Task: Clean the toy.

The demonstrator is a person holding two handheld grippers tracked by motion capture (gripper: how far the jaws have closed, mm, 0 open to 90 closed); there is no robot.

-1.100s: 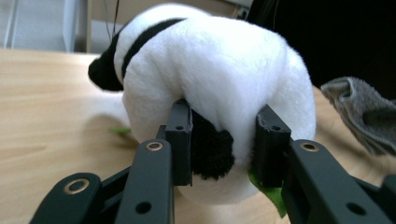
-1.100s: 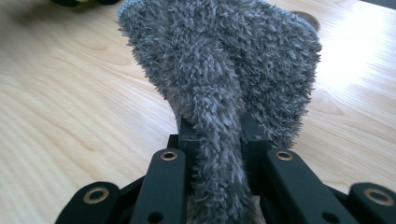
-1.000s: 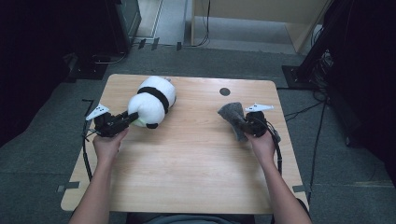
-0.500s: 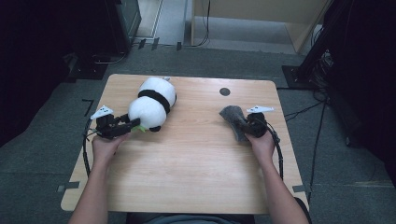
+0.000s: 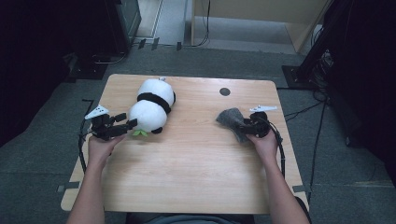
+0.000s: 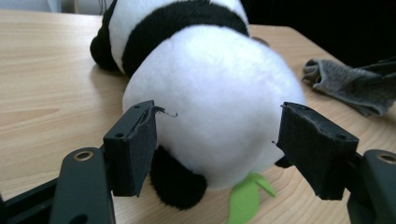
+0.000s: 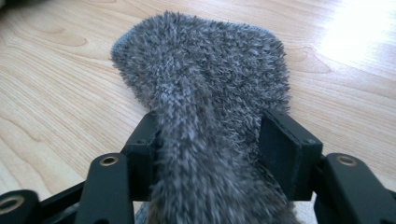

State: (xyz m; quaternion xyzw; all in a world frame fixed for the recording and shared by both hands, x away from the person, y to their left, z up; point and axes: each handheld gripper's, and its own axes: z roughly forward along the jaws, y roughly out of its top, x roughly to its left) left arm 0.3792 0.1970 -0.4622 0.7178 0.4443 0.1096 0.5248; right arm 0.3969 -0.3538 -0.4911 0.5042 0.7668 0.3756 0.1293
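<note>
Your left hand-held gripper [image 5: 131,125] sits near the left edge of the wooden surface [image 5: 196,172], its jaws pointing at the rounded white head end of the plush panda [image 5: 150,108]. In the left gripper view those jaws have just been opening: the two black pads [image 6: 135,149] now stand on either side of the panda's white fur [image 6: 210,102], the left pad just at the fur and the right pad a little clear of it, so nothing is clamped. The panda lies on its side on the surface, its black band across the middle, its far end toward the back edge, and a small green felt leaf [image 5: 138,133] lies beneath it close to your jaws. Your right hand-held gripper [image 5: 243,127] rests toward the right side of the surface, well apart from the panda, with a fuzzy grey cloth [image 5: 229,119] spread in front of it. In the right gripper view its jaws have also just been opening; a raised ridge of the grey cloth [image 7: 201,93] runs between them, with the pads [image 7: 280,149] drawn back from the pile, though the cloth hides the left pad's face. A small dark round mark [image 5: 224,91] sits near the back edge of the surface.
</note>
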